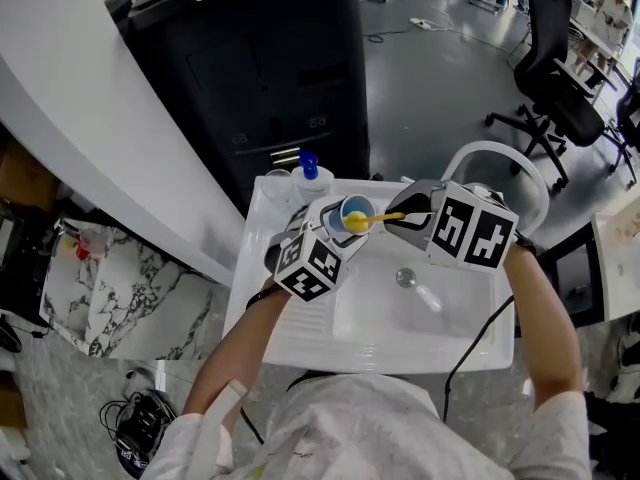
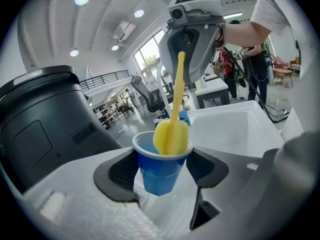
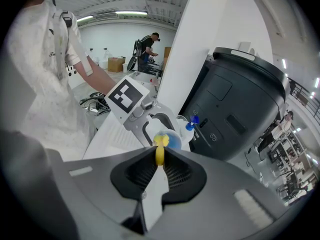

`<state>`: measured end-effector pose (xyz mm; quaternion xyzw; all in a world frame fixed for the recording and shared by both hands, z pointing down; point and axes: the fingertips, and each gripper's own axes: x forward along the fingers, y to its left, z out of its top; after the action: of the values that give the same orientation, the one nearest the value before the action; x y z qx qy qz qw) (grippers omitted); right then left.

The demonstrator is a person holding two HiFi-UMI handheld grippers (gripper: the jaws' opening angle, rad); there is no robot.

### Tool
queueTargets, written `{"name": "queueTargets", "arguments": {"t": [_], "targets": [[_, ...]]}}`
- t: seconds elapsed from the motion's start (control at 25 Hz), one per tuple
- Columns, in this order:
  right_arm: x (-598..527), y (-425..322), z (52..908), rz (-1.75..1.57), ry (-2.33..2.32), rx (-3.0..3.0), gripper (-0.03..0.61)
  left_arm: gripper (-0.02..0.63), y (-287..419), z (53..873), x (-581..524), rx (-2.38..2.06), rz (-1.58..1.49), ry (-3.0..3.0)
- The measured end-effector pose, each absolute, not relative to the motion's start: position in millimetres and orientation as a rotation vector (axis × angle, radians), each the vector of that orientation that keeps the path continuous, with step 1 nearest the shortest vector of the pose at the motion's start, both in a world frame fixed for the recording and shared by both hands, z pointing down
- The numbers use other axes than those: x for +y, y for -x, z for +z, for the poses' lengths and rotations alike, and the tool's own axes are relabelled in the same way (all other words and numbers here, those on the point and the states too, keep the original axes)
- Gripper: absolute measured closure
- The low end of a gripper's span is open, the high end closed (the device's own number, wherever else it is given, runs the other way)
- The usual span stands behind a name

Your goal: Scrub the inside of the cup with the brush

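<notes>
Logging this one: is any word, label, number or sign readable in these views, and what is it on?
No text can be read in any view.
Marker cubes: black-and-white square patterns only, no letters or digits.
Black machine: small marks on its front, too small to read.
Shirt: a faint chest print, too blurred to read.

1. The left hand-held gripper (image 2: 163, 166) clamps the blue cup (image 2: 157, 179) between its jaws.
2. The yellow brush (image 2: 172, 134) has its sponge head in the cup's mouth.
3. Its handle rises into the right hand-held gripper (image 2: 182, 59).
4. A white sink (image 2: 235, 129) lies behind.
</notes>
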<state>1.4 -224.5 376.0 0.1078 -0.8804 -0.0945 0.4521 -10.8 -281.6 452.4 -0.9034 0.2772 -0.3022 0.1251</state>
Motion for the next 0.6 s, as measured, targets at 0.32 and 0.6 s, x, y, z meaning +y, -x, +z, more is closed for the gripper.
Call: {"name": "queueTargets", "arguments": {"t": [0.32, 0.6], "targets": [[-225.0, -0.1, 373.9, -0.242, -0.265, -2.168, 0.545, 0.311, 5.0, 458.9, -272.7, 0.739, -0.914, 2.618], [-232.7, -7.1, 372.2, -0.227, -0.284, -2.172, 0.545, 0.311, -0.4, 459.6, -269.8, 0.700, -0.911, 2.606]]}}
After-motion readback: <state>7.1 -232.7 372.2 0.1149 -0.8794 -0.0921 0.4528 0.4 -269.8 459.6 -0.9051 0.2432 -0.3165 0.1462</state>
